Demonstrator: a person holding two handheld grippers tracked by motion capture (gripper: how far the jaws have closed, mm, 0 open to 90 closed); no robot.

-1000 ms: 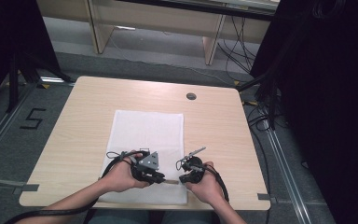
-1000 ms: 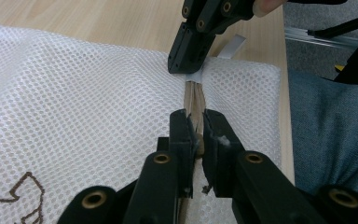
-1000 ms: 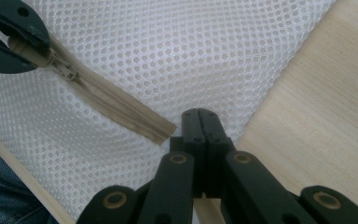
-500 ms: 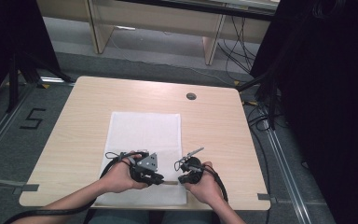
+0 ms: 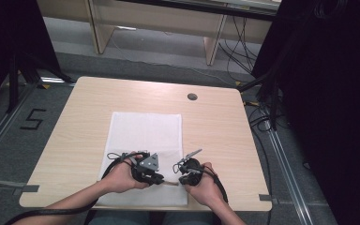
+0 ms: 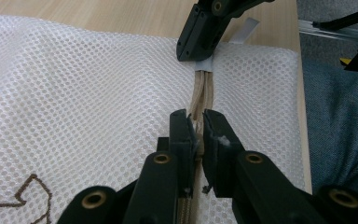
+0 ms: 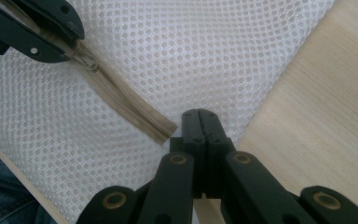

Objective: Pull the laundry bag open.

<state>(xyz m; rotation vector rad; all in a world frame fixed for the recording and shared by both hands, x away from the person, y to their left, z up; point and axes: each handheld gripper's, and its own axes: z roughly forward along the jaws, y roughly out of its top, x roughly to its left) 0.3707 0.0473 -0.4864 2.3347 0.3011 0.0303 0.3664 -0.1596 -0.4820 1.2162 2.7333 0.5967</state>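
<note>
A white mesh bag [image 5: 143, 131] lies flat on the wooden table [image 5: 220, 131], with its tan zipper [image 5: 168, 182] along the front edge. My left gripper [image 5: 161, 179] points right and is shut on the zipper pull [image 7: 86, 59]. In the left gripper view its jaws [image 6: 195, 120] pinch the tan tape [image 6: 203, 91]. My right gripper [image 5: 177, 180] faces it from the right. Its jaws [image 7: 199, 115] are pressed together on the mesh bag [image 7: 191, 46] just past the zipper's end [image 7: 162, 130]. A short stretch of closed zipper runs between the two grippers.
The table's front edge [image 5: 225, 206] lies just behind both hands, with a person's jeans [image 6: 340, 116] below it. A round cable hole [image 5: 192, 96] sits at the far right of the tabletop. Cables trail over the floor to the right [image 5: 262, 117].
</note>
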